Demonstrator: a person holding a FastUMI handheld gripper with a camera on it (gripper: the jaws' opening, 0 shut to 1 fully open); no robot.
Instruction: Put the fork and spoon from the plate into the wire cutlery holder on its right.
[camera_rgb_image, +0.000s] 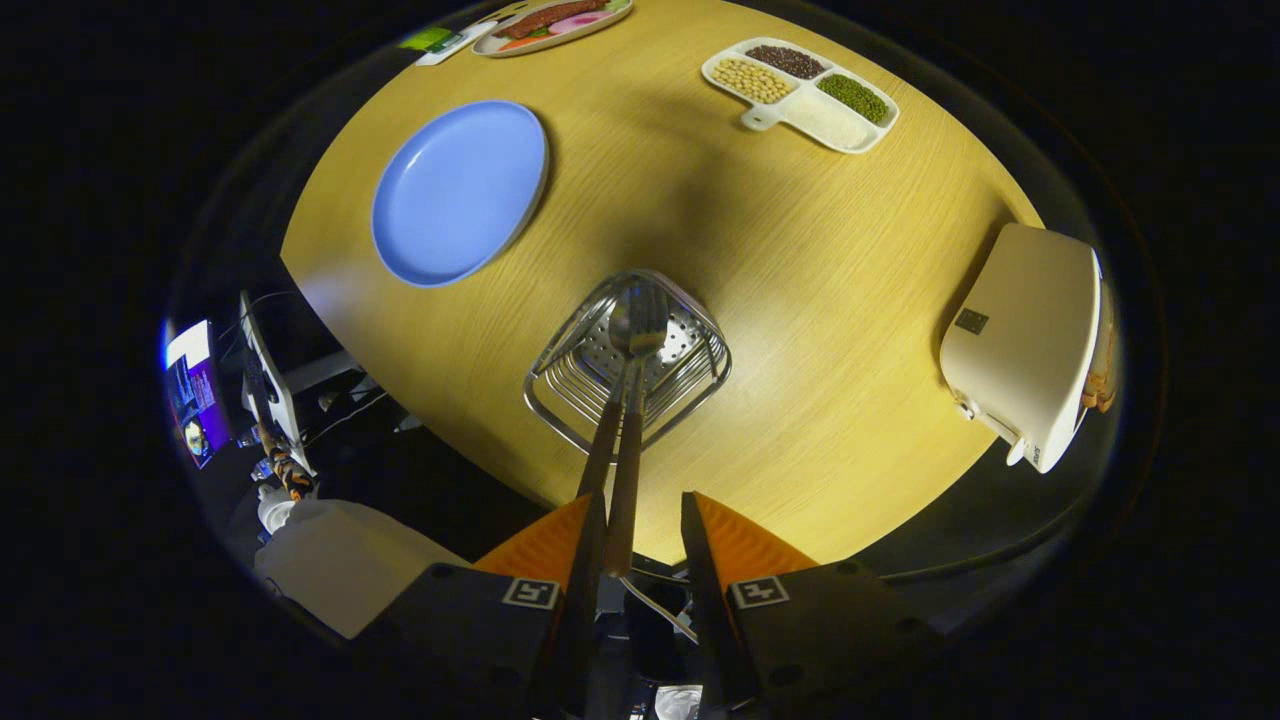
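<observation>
From where I stand the job looks all but done. The blue plate (459, 192) lies bare on the round wooden table (800, 300), with no cutlery left on it, and to its right the wire cutlery holder (628, 360) stands just ahead of the gripper (640, 540). Two pieces of cutlery sit in that holder with their metal heads down on its perforated floor and their brown handles rising side by side toward the fingers: the spoon (632, 322) shows its bowl plainly, while the fork (655, 318) lies so close against it that I can only just make out its head, and I cannot say for sure which handle belongs to which. The gripper's fingers stand apart with a clear gap between them; the handle tops come up against the inner side of the left finger, and the right finger touches nothing, so nothing is clamped. Whether the left finger truly brushes a handle or merely sits behind it, I cannot tell. By my reckoning both pieces have been delivered, and what remains is only to draw the tool back without knocking the handles or tipping the light holder. Elsewhere on the table a divided dish of beans and grains (800, 92) sits well beyond the holder, a white toaster (1030, 385) stands off to the right, and a platter of food (552, 22) rests at the far side.
</observation>
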